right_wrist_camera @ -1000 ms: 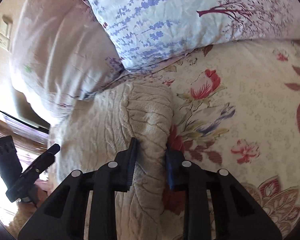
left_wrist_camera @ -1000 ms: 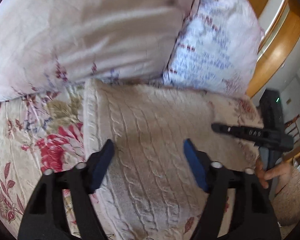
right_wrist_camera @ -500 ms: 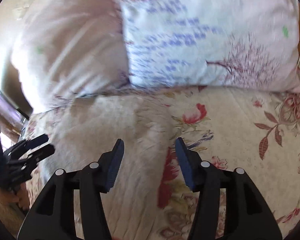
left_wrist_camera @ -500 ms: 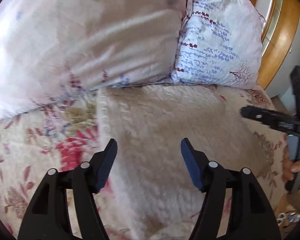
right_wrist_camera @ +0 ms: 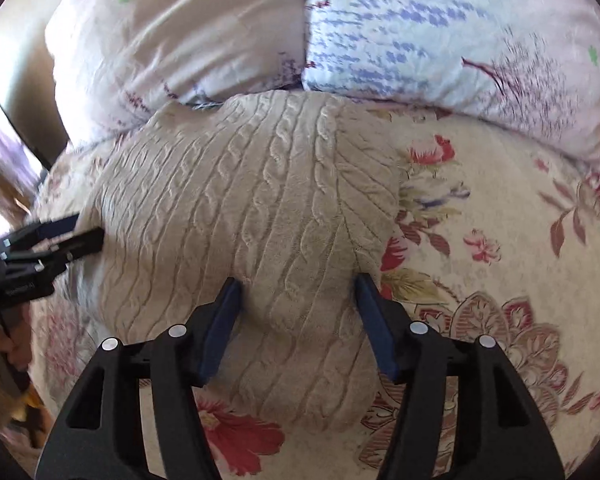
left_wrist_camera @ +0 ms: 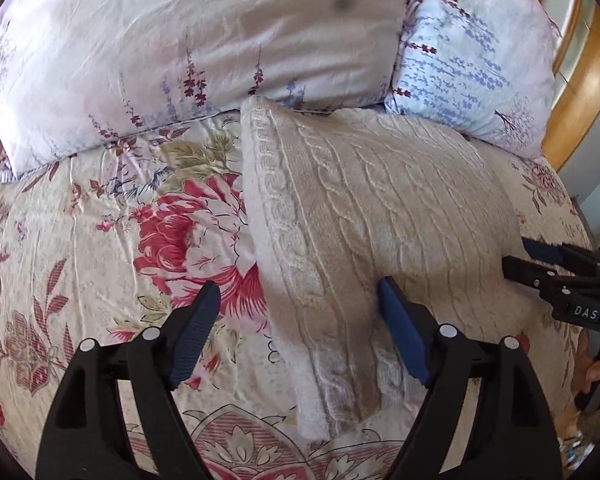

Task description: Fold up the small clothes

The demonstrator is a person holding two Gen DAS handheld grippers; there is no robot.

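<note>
sweater (left_wrist_camera: 380, 216), cream cable knit, lies folded on the floral bedspread (left_wrist_camera: 100, 240), its top edge at 12 o'clock against two pillows (left_wrist_camera: 204, 40). a second ago the right gripper (right_wrist_camera: 296, 320) pinched its fold; now both its jaws and the left gripper's (left_wrist_camera: 300, 328) have just been opening, apart over the knit.

Folded beige cable-knit sweater (left_wrist_camera: 380, 216) on bedspread
</note>
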